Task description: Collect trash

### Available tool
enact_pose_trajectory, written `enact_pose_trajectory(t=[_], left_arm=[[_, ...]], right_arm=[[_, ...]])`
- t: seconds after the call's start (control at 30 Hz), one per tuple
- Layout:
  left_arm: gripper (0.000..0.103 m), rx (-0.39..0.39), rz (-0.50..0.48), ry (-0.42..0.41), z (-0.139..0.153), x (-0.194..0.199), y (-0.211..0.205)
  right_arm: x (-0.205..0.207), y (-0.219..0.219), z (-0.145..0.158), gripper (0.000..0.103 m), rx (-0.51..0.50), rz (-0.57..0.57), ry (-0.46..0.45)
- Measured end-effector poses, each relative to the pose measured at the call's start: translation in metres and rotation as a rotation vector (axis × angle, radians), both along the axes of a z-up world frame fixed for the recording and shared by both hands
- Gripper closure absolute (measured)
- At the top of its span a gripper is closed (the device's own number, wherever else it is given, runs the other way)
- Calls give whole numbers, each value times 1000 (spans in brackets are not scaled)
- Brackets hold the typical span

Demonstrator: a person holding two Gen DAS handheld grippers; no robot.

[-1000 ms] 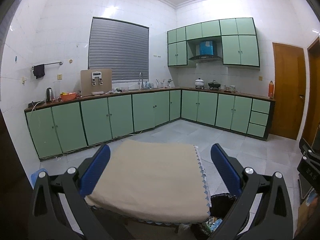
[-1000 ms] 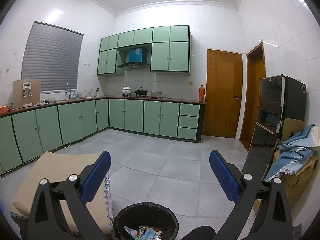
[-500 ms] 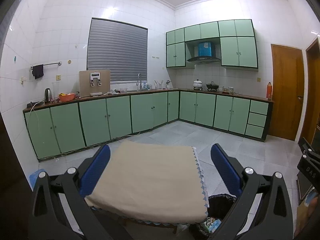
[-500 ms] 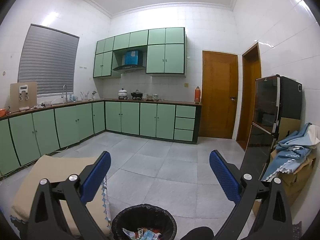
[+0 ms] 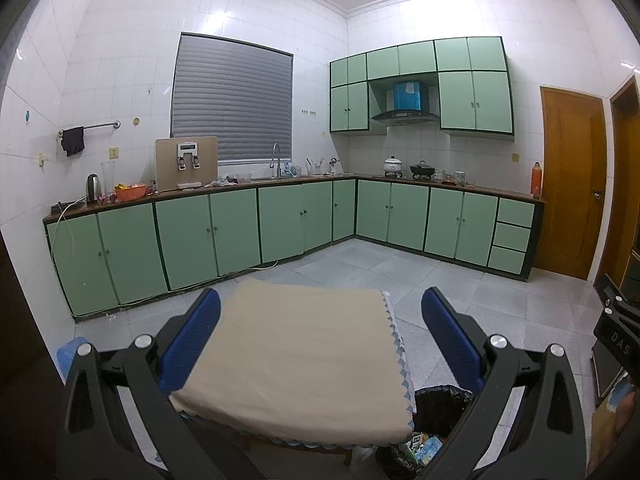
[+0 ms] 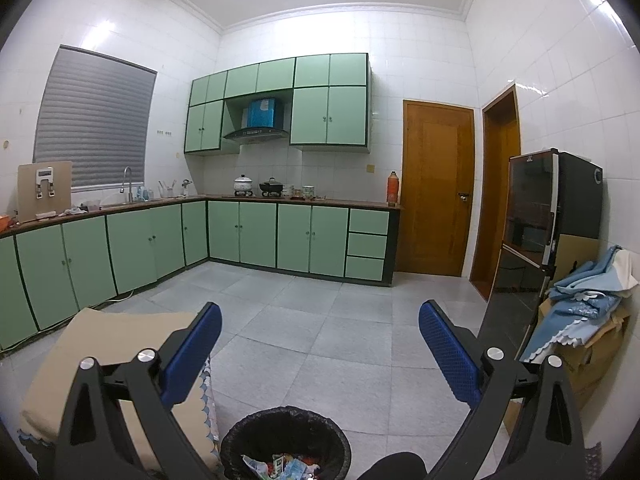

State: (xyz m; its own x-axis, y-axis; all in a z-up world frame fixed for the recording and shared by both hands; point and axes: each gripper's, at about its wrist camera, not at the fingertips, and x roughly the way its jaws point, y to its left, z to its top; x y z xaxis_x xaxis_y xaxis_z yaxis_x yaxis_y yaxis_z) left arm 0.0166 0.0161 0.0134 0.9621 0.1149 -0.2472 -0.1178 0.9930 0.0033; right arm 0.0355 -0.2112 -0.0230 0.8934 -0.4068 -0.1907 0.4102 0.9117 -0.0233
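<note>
A black-lined trash bin (image 6: 285, 442) stands on the floor below my right gripper (image 6: 320, 326), with colourful wrappers (image 6: 288, 468) inside. The same bin (image 5: 438, 408) peeks out at the table's right corner in the left wrist view. My left gripper (image 5: 320, 312) hovers open above a small table under a beige cloth (image 5: 296, 356); nothing sits between its blue pads. The right gripper is also open and holds nothing. No loose trash shows on the cloth.
Green cabinets (image 5: 224, 232) line the far and left walls under a cluttered counter. Grey tiled floor (image 6: 320, 320) stretches ahead. A dark fridge (image 6: 536, 240) and a cardboard box with blue cloths (image 6: 588, 304) stand on the right. Two wooden doors (image 6: 436, 188) are shut.
Both cameras have tilted slightly upward, so the room sits lower in view. Both grippers stay open and empty.
</note>
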Motion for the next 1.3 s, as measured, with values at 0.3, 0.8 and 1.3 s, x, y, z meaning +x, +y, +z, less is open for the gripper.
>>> enact_pose_trajectory(t=[0.3, 0.8, 1.3], left_arm=[[6, -3, -14, 9, -5, 2, 3], [6, -1, -20, 15, -7, 5, 3], [6, -4, -23, 17, -8, 5, 6]], right_arm=[[1, 1, 0, 6, -10, -7, 5], [2, 1, -1, 6, -13, -8, 8], [2, -1, 3, 6, -14, -8, 8]])
